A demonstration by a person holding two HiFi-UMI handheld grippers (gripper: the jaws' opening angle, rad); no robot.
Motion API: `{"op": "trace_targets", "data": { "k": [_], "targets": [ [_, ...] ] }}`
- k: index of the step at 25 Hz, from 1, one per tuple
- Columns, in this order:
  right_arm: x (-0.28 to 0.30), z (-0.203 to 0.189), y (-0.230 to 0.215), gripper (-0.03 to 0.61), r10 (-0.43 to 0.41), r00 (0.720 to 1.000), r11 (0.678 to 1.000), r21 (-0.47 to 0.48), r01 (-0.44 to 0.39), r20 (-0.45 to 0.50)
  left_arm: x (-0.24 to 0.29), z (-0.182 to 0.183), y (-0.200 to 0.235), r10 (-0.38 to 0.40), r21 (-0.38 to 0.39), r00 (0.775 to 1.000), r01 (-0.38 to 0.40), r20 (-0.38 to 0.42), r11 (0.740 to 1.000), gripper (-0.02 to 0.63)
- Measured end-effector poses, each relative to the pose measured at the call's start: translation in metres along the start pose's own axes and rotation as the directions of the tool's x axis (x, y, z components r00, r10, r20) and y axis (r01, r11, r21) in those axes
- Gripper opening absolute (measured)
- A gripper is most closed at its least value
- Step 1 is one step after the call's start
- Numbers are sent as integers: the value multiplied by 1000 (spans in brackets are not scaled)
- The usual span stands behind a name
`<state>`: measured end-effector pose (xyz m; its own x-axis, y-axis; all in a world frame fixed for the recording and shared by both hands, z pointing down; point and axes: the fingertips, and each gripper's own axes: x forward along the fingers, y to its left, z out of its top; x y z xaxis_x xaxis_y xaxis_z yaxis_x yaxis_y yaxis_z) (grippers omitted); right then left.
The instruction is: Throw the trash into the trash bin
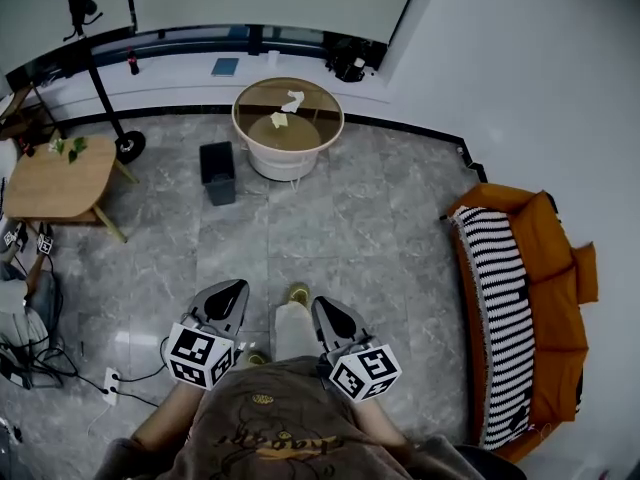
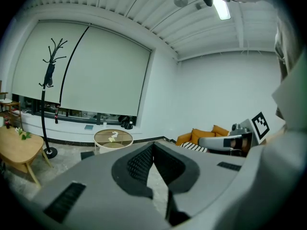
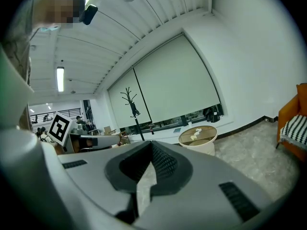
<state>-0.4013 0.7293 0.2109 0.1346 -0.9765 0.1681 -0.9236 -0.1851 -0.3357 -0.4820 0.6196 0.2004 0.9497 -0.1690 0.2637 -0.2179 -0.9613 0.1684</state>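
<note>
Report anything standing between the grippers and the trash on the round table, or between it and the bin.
Nothing visible. Bare floor runs from the left gripper and right gripper to the round table bearing the crumpled paper; the black trash bin stands beside it, unobstructed.

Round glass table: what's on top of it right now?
Two crumpled scraps lie on the round glass table: a white scrap and a yellowish scrap. Nothing covers them.
</note>
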Motion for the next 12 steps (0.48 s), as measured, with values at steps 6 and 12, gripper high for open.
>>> {"op": "trace_targets", "data": {
  "k": [6,12],
  "targets": [
    [26,7,-4,18,-1,1000,1000,-14,1,0,12,3,20,1,-14,1000,-1,-1,1000,18],
    [51,7,-16,18,-7,1000,1000,-2,7,-7,29,7,36,4,-15,1000,-4,2,1000,18]
  ]
}}
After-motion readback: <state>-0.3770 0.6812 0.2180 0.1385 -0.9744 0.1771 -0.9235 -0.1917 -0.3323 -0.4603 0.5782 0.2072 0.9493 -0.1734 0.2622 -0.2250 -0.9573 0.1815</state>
